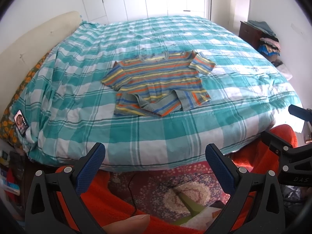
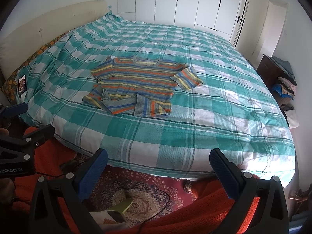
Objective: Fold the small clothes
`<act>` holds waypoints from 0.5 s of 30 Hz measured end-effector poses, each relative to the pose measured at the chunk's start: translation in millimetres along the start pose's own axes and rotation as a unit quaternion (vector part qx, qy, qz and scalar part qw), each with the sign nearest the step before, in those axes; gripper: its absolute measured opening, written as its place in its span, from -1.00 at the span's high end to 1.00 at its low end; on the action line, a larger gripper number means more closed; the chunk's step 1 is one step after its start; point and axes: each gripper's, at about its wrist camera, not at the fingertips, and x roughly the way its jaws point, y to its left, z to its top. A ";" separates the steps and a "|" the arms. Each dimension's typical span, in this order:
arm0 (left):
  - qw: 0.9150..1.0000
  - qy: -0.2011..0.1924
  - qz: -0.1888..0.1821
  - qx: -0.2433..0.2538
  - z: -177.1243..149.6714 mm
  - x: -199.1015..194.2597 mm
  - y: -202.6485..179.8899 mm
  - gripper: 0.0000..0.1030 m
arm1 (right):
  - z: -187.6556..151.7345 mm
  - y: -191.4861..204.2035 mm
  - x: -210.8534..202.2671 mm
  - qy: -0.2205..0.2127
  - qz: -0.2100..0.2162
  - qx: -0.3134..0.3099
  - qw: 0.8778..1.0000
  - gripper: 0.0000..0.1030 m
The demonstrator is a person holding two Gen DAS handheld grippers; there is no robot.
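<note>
Left wrist view. The left gripper point(image 1: 155, 156) fills the lower edge of the frame, its two blue-padded fingers point(image 1: 90, 167) spread wide with nothing between them. It hangs short of the bed point(image 1: 175, 128), above a patterned rug point(image 1: 175, 187) and orange cloth point(image 1: 101, 200). A striped shirt point(image 1: 156, 81) lies at frame centre on the teal-and-white checked cover, well apart from the gripper. The shirt lies flat, collar toward the top of the frame, both short sleeves spread to the sides, and its lower hem turned up in rumpled flaps. A phone point(image 1: 21, 122) rests at the left edge of the bed. A pile of clothes point(image 1: 270, 44) sits on a dark stand at the upper right. The right gripper point(image 1: 292, 124) enters from the right edge; it stands apart from the bed edge and its fingers are parted.

Right wrist view. The right gripper point(image 2: 158, 159) occupies the lower edge, fingers spread and empty, short of the bed point(image 2: 195, 136). The shirt point(image 2: 140, 83) lies left of frame centre, hem flaps nearest the camera. The phone point(image 2: 22, 84) sits at the left; the clothes pile point(image 2: 285, 85) at the right. The left gripper point(image 2: 29, 117) shows at the left edge, fingers apart. White closet doors point(image 2: 185, 3) line the top.
</note>
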 end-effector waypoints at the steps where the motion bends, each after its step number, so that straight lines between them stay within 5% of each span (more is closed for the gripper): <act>1: 1.000 0.000 0.000 0.000 -0.2 0.0 0.2 -0.99 | -0.1 -0.1 0.3 0.000 -0.001 0.000 1.000 -1.00; 15: 1.000 -0.002 -0.001 0.001 -0.2 0.4 -2.1 -0.99 | -0.3 0.2 0.7 0.001 -0.001 0.001 1.000 -1.00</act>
